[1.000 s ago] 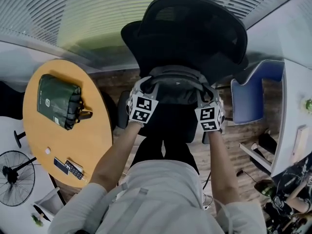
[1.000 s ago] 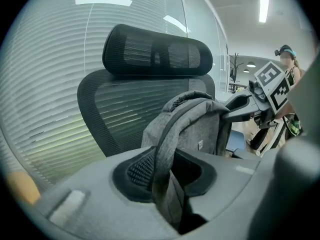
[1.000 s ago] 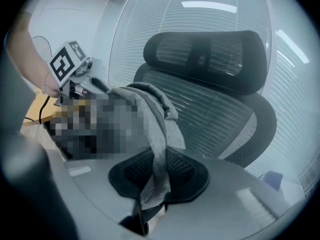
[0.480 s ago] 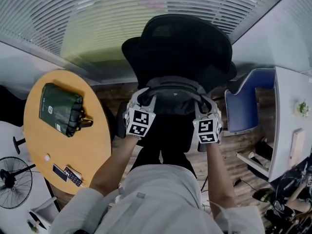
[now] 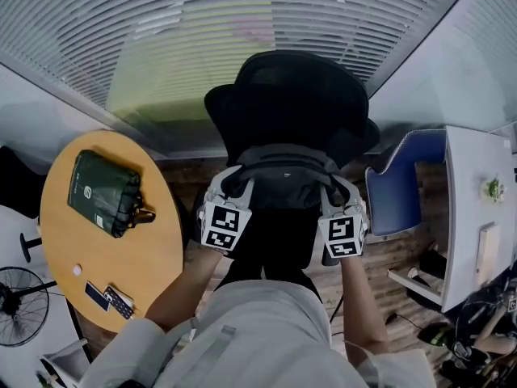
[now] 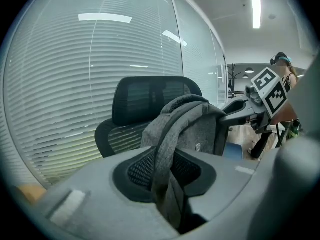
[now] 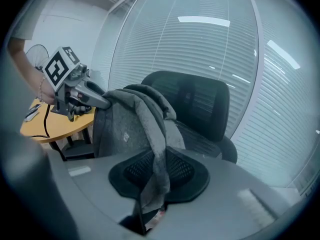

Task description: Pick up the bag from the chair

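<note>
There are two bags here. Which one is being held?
The grey backpack, a strap clamped in the left gripper and the right gripper. The dark green bag lies on the round table.

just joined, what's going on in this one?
A person is working two handheld grippers on a grey bag in front of the black office chair. The left claw is shut on the bag's left strap and the right claw on its right strap, so the bag hangs between them. Whether its bottom is clear of the seat is hidden.
</note>
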Tool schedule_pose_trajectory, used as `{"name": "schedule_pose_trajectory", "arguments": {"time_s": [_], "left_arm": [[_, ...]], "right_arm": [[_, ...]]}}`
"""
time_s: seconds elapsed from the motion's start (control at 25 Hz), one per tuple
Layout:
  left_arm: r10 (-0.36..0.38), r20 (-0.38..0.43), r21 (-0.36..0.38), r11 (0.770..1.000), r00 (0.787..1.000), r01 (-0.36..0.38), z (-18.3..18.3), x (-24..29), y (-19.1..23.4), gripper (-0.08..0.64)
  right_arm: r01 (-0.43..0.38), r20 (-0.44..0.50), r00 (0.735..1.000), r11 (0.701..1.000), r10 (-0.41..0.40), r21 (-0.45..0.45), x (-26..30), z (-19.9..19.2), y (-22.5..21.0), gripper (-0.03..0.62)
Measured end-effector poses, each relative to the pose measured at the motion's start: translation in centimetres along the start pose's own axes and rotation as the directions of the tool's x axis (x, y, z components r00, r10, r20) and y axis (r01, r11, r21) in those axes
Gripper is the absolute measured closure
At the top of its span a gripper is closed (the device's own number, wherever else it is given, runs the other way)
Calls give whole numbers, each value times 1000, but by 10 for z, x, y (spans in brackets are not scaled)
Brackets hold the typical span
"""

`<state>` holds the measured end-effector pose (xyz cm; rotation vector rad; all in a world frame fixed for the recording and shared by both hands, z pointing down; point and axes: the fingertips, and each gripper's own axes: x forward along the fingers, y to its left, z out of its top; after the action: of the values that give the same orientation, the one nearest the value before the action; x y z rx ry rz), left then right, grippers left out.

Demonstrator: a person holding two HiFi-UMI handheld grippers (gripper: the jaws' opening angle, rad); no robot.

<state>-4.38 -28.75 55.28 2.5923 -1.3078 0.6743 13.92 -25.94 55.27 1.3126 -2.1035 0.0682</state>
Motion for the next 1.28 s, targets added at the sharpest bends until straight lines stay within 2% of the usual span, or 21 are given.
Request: {"name": "schedule_pose_trajectory", "arguments": {"time_s": [0.24, 1.08, 1.28], "left_arm": [[6, 25, 16, 1000, 1000, -7, 23, -18, 0, 476], [11, 107, 42, 999, 994, -16, 100, -80, -8, 477], [12, 100, 38, 999, 995, -15, 88, -81, -11, 477]], "right_arm": [[18, 44, 999, 1000, -18, -4, -19, 22, -2, 529], [25, 112, 993, 1000, -24, -8, -89, 87, -15, 531], [15, 128, 992, 1000, -16, 8, -87, 76, -6, 530]]}}
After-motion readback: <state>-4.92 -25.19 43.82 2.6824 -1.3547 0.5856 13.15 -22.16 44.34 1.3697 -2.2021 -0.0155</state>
